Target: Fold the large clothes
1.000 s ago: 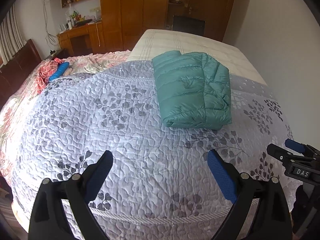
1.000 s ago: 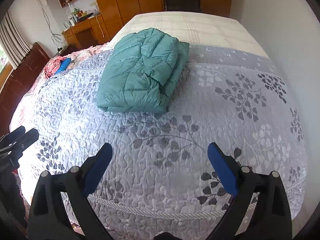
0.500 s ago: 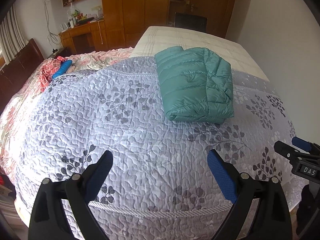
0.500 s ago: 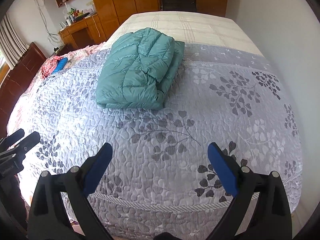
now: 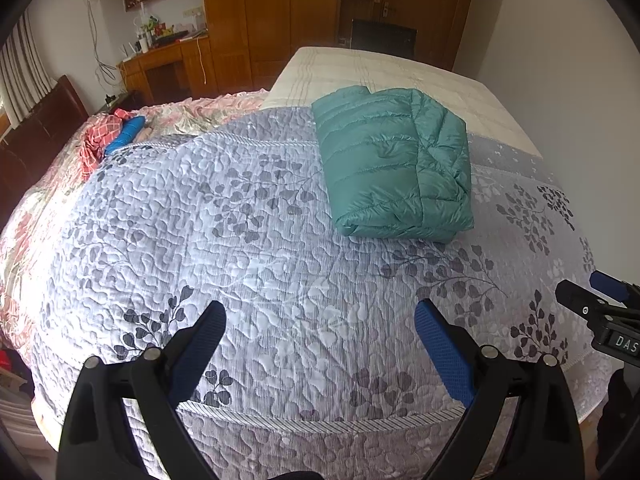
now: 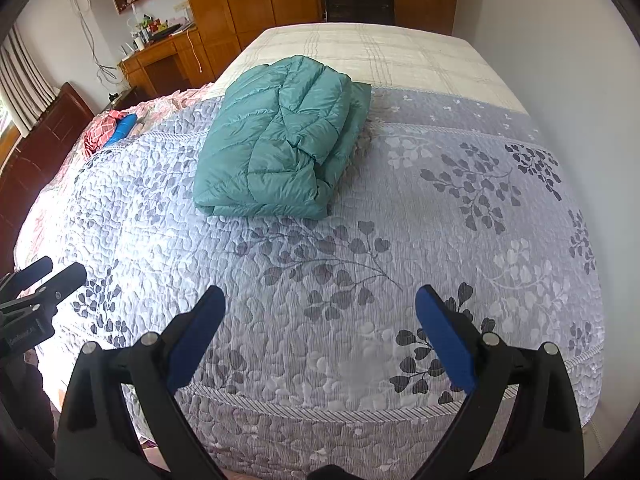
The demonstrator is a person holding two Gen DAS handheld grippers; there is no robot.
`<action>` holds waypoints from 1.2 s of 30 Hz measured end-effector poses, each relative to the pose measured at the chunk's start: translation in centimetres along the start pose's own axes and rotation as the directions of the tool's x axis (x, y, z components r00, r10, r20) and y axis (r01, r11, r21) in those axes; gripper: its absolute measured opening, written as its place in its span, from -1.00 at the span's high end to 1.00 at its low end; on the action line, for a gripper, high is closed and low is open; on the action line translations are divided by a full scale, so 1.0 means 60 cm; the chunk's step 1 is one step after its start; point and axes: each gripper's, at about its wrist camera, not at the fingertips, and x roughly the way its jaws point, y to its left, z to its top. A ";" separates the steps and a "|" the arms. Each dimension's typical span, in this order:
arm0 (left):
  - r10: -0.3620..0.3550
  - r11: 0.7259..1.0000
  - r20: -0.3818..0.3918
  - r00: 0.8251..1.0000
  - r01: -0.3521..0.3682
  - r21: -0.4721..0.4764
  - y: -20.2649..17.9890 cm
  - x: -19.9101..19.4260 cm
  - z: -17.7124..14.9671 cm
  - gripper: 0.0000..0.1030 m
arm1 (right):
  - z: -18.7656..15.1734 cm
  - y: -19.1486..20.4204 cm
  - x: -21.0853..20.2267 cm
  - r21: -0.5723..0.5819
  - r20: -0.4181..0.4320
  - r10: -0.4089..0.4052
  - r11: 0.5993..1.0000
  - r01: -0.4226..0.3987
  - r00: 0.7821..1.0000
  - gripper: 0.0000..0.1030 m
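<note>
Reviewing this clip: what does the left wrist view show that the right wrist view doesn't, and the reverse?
Only the left wrist view shows the right gripper from outside, at its right edge, with a label reading DAS.

Only the right wrist view shows the left gripper from outside, at its left edge, and the layered side of the jacket's fold.

Both show the folded teal puffer jacket lying on the grey leaf-print quilt, untouched by either gripper, a blue object on red checked cloth far left, wooden cabinets behind, and each camera's own fingers spread open.
</note>
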 end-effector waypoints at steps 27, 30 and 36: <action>-0.019 0.999 0.001 1.000 0.019 0.028 -0.003 0.007 0.004 -0.85 | 0.004 -0.005 0.008 -0.006 -0.014 0.000 1.000 0.000 1.000 -0.85; -0.019 0.999 0.002 1.000 0.019 0.032 -0.002 0.007 0.005 -0.85 | 0.004 -0.006 0.011 -0.007 -0.017 -0.001 1.000 0.001 1.000 -0.85; -0.015 0.999 0.005 1.000 0.015 0.036 -0.002 0.007 0.006 -0.85 | 0.004 -0.005 0.010 -0.007 -0.017 -0.002 1.000 0.002 1.000 -0.85</action>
